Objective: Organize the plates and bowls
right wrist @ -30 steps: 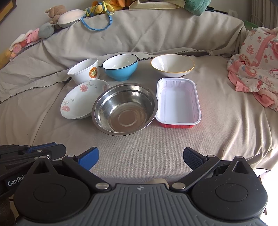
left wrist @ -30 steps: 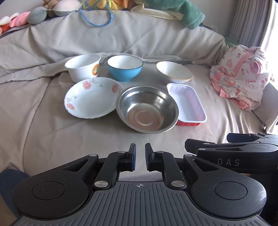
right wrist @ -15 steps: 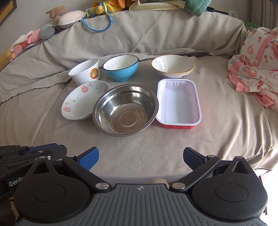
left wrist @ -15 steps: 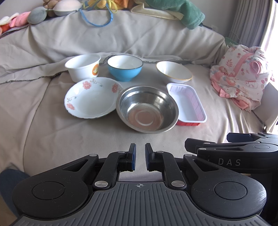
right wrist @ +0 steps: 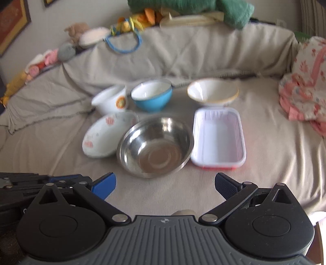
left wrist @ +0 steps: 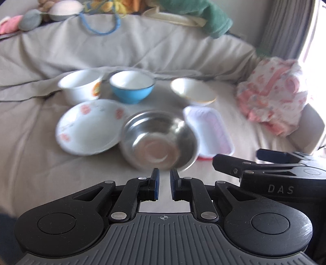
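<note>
On the beige cover lie a steel bowl [left wrist: 159, 140] [right wrist: 155, 145], a flowered plate [left wrist: 89, 126] [right wrist: 106, 135], a white cup bowl with an orange mark [left wrist: 80, 84] [right wrist: 110, 99], a blue bowl [left wrist: 132, 86] [right wrist: 151, 94], a cream bowl [left wrist: 192, 90] [right wrist: 213, 91] and a white tray with red sides [left wrist: 207, 128] [right wrist: 219, 136]. My left gripper [left wrist: 163, 183] is shut with nothing in it, just short of the steel bowl's near rim. My right gripper [right wrist: 165, 183] stands open and empty in front of the steel bowl and tray.
A pink flowered cloth [left wrist: 273, 102] [right wrist: 305, 89] is bunched at the right. Soft toys [right wrist: 77, 38] and a green towel [left wrist: 193, 18] line the sofa back. Each view shows the other gripper at its side: right gripper's body [left wrist: 285, 171], left gripper's body [right wrist: 30, 181].
Both views have tipped and shifted toward the dishes and are blurred now. The steel bowl sits closer to my left fingertips. No dish has moved; the jaws stand as before.
</note>
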Action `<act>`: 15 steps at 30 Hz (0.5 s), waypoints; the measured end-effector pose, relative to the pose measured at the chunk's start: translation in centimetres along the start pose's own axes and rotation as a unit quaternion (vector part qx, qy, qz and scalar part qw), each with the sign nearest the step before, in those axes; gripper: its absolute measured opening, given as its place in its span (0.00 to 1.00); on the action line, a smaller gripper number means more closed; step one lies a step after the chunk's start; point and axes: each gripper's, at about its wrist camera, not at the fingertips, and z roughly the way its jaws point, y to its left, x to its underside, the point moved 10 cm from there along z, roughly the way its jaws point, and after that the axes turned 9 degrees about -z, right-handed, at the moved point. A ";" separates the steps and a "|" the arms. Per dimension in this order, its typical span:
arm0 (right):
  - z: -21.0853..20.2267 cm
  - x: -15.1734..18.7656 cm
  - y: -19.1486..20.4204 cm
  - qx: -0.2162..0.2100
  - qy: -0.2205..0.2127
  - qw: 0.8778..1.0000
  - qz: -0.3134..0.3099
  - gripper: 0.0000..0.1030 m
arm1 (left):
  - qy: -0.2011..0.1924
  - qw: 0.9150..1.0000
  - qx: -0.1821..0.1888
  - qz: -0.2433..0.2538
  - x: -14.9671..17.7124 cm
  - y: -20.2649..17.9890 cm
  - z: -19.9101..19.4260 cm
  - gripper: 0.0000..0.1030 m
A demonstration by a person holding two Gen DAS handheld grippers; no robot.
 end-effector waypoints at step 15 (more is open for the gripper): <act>12.4 0.3 -16.1 0.037 0.091 0.989 0.109 0.84 | 0.138 0.989 0.061 0.004 -10.6 -5.2 20.8 0.14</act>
